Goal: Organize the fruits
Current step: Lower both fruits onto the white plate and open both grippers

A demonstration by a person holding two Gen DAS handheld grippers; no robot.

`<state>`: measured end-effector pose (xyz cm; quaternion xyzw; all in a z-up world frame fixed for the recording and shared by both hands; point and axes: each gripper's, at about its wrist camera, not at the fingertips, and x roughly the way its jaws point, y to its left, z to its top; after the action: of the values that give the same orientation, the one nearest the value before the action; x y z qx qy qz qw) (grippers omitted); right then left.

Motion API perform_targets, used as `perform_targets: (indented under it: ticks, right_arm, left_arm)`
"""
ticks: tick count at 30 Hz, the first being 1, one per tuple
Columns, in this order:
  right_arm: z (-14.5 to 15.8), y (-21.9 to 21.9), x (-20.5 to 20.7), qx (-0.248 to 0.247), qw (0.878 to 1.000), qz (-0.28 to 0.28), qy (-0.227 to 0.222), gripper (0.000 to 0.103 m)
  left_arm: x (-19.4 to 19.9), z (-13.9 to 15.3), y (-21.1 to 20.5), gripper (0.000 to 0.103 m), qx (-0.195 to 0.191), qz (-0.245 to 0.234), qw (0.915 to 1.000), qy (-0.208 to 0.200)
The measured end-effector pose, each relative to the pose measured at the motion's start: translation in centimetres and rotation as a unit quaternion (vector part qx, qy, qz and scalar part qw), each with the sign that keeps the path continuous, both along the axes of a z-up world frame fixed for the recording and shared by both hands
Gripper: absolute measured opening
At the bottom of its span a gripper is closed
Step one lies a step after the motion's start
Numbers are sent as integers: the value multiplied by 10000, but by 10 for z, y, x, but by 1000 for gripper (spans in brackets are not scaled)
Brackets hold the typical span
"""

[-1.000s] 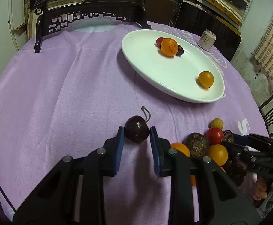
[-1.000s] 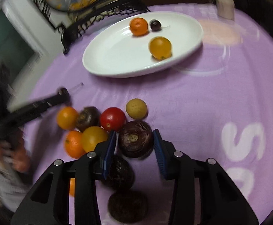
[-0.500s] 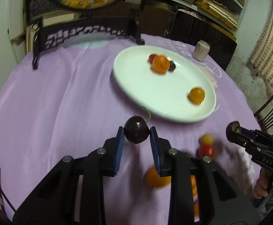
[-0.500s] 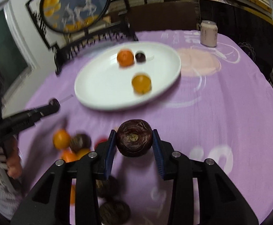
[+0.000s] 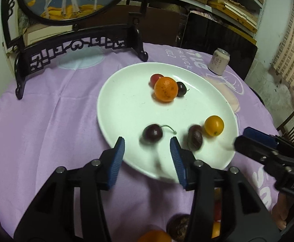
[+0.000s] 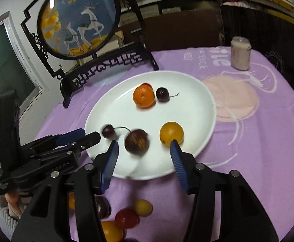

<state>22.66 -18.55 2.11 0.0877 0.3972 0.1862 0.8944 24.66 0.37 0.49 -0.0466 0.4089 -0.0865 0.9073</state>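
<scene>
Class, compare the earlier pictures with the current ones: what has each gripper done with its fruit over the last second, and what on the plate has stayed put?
Both grippers carried their fruit up to the white plate and let go. The left gripper now stands open, its stemmed cherry on the plate; the right gripper is open too, the brown passion fruit blurred, probably still rolling. The mandarin, small dark cherry and yellow-orange fruit stayed put.

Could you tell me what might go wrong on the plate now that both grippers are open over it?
1. The brown passion fruit looks motion-blurred, so it may be rolling; it could bump the yellow fruit or reach the white plate's near rim.
2. The stemmed cherry also looks blurred and sits near the plate's edge, just ahead of the left gripper.
3. The right gripper hangs close to the left one; pulling back together, they could clash.
</scene>
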Motion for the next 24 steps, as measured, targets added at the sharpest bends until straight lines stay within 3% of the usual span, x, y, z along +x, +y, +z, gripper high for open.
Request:
perform_targets:
  ticks: [4, 10, 17, 24]
  right_arm:
    - [-3, -9, -18, 185, 9997, 58, 158, 55]
    - [-10, -21, -51, -24, 9999, -92, 126, 61]
    - [-9, -39, -74, 137, 9997, -201, 73, 62]
    - [-11, -41, -74, 153, 9995, -238, 126, 62]
  left_arm:
    - [-19, 1, 12, 52, 25, 74, 10000, 5]
    - [-61, -4, 21, 54, 247, 6, 9997, 34]
    - [-111, -4, 19, 62, 545, -321, 9976, -270]
    - [-116, -17, 3, 63, 994, -660, 9925, -268]
